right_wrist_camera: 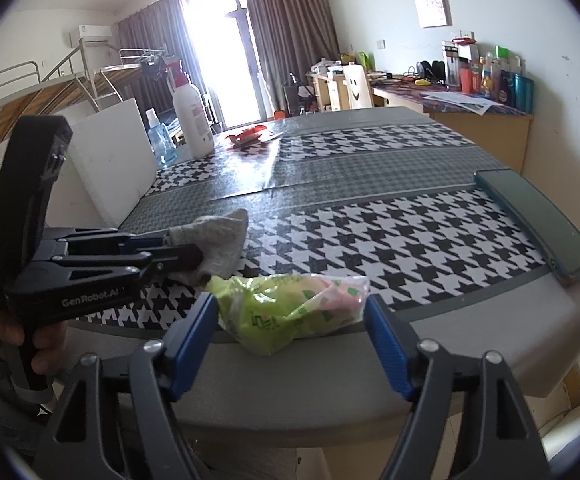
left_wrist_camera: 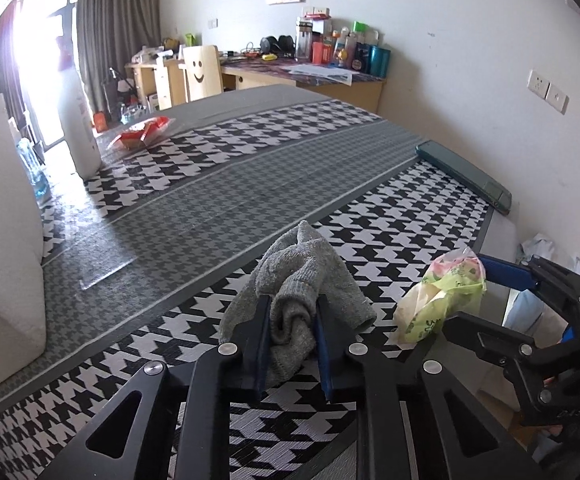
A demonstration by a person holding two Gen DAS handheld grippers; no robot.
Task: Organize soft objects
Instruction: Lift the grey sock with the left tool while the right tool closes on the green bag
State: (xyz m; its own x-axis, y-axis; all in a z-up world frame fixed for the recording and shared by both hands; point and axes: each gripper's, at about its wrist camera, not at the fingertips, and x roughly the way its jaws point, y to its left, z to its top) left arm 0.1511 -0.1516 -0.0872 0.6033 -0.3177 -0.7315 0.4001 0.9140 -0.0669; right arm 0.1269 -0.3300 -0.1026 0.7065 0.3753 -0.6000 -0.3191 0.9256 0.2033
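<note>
- Near the front edge of the table (right_wrist_camera: 489, 320), on its black-and-white houndstooth cover, lay a crumpled grey sock (left_wrist_camera: 297, 280), bunched into a loose heap, its length running away from the camera toward the middle of the table.
- The left gripper (left_wrist_camera: 291, 336) sat directly behind the sock's near end; its blue pads (left_wrist_camera: 264, 344) were pressed into the fabric from either side, clamped on the sock.
- Just beside the sock, to its right, lay a soft green and pink plastic packet (right_wrist_camera: 290, 308), long axis running left to right along the table edge.
- The right gripper (right_wrist_camera: 290, 340) pointed at that packet with its jaws spread wide, one blue finger near each end; the pads did not appear to press on it.
- The left hand looked nearer the sock and the right nearer the packet, so each seemed placed for its own item.
- Well apart, at the far side of the table, stood a white bottle (right_wrist_camera: 192, 120).
</note>
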